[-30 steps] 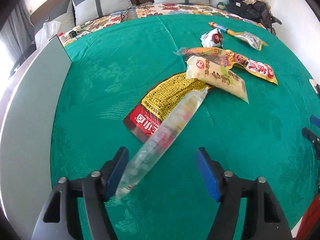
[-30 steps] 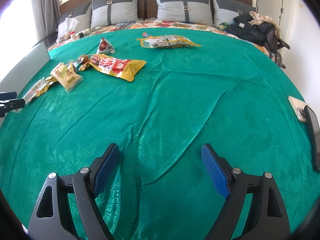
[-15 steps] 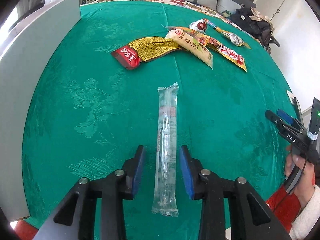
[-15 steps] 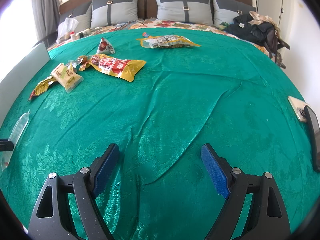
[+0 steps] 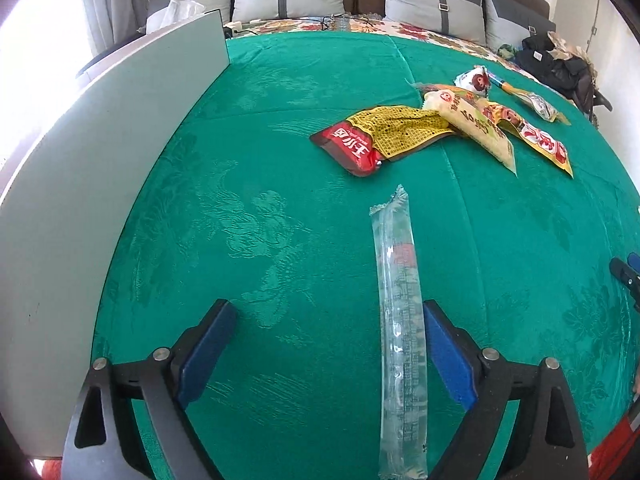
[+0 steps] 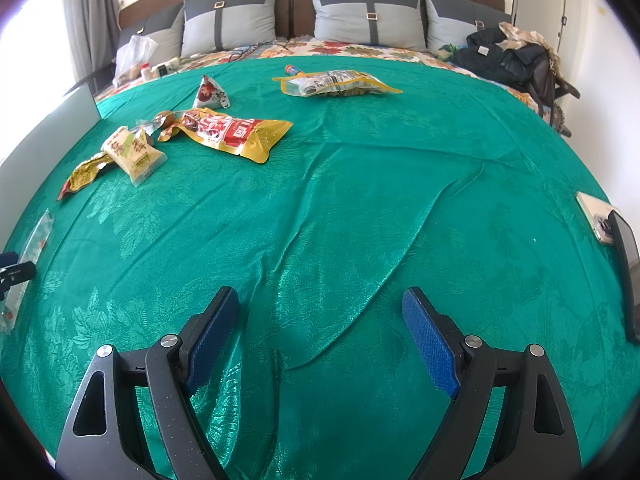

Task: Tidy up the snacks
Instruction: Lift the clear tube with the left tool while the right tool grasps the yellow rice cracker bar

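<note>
A long clear plastic snack tube (image 5: pixel 400 332) lies flat on the green patterned bedspread (image 5: pixel 280 208), at the near left of the bed. It rests just inside the right finger of the left gripper (image 5: pixel 326 344), whose jaws stand wide apart and grasp nothing. Five further packets lie in view, six snacks in all. A yellow-and-red flat packet (image 5: pixel 384 134) lies just beyond the tube's far end. A pale cream noodle-like packet (image 5: pixel 472 124) overlaps it. A red-and-gold foil pouch (image 6: pixel 232 132) lies beside these, then a small white triangular packet (image 6: pixel 210 94) farther back. A clear pouch with yellow edges (image 6: pixel 340 84) lies farthest, well apart from the cluster. The right gripper (image 6: pixel 320 340) hovers over bare, creased bedspread, released and empty. A grey-white flat panel (image 5: pixel 100 152) stands along the left edge of the bed. Four grey pillows (image 6: pixel 368 16) line the headboard; dark clothing (image 6: pixel 508 60) is heaped far right, and a phone (image 6: pixel 596 216) lies at the right edge.
</note>
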Demonstrator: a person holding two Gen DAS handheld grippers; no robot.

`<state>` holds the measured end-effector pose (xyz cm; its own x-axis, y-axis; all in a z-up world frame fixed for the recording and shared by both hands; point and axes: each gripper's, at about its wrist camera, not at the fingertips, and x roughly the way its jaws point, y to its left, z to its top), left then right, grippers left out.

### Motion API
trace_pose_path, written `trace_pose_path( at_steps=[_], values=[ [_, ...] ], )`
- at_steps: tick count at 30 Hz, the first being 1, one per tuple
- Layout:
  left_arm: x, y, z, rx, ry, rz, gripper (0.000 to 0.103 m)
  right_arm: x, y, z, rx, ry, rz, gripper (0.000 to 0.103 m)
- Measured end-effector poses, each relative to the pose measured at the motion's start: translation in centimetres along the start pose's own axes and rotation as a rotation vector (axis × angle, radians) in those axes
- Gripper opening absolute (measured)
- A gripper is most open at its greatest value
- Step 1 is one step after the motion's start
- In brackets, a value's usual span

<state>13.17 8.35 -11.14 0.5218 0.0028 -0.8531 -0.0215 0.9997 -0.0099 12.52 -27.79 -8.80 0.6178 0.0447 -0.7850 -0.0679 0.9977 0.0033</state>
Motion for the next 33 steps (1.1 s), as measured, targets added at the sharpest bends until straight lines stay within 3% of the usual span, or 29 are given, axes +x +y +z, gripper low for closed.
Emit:
trace_pose_path(
  at_steps=[2, 4, 17, 20, 25, 31, 32, 33],
  values=[
    [0.2, 0.4, -0.3, -0.005, -0.030, 0.006, 0.103, 0.0, 0.0, 0.0, 0.000, 0.000, 0.000, 0.087],
    [0.2, 0.6, -0.5, -0.006, -0.062, 0.001, 0.103, 0.0, 0.0, 0.0, 0.000, 0.000, 0.000, 0.087],
    [0.2, 0.6, -0.5, -0.008, -0.073, -0.002, 0.103, 0.2, 0.6, 0.2, -0.046, 0.033, 0.022, 0.090],
    [0.1, 0.6, -0.5, -0.008, -0.073, -0.003, 0.103, 0.2, 3.3, 1.5, -0.148, 0.060, 0.104, 0.090],
    [0.1, 0.6, -0.5, -0.008, -0.073, -0.003, 0.103, 1.9, 11.4, 5.9, -0.418, 0.075, 0.241, 0.089],
    [0.1, 0.6, -0.5, -0.008, -0.074, -0.003, 0.103, 6.9, 17.6, 11.4, -0.557, 0.157, 0.247, 0.086],
    [0.1, 0.6, -0.5, -0.008, -0.074, -0.003, 0.103, 7.7, 18.1, 12.0, -0.555, 0.178, 0.248, 0.083],
    [0.1, 0.6, -0.5, -0.008, -0.074, -0.003, 0.103, 8.3, 18.4, 12.4, -0.551, 0.198, 0.245, 0.071]
  ],
)
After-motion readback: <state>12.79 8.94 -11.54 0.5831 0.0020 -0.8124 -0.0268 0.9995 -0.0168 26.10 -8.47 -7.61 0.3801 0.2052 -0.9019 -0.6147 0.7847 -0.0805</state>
